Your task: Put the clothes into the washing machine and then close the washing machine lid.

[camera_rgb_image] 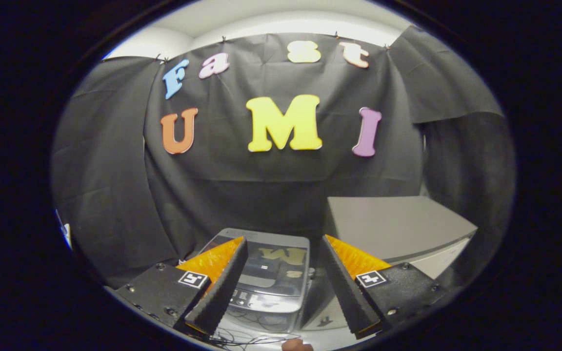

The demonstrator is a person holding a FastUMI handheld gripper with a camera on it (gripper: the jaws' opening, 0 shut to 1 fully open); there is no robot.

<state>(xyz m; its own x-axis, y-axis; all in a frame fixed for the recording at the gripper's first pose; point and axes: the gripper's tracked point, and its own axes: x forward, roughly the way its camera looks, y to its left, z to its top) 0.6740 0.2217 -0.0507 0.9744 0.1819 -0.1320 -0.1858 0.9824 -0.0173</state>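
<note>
A small grey washing machine (pixel 267 287) stands low ahead, seen between and beyond my fingers. Its glossy dark lid (pixel 271 258) mirrors the wall, and a strip of buttons (pixel 261 298) runs along its nearer side. I cannot tell whether the lid lies fully down. My gripper (pixel 283 243) hangs above the machine, open, with a wide gap and nothing between its fingers.
A grey box-like cabinet (pixel 398 226) stands right of the machine, its flat top higher than the lid. Black cloth walls close the back and both sides. Thin dark cables (pixel 256 337) lie just below the machine. A small pinkish shape (pixel 296 345) pokes in beneath them.
</note>
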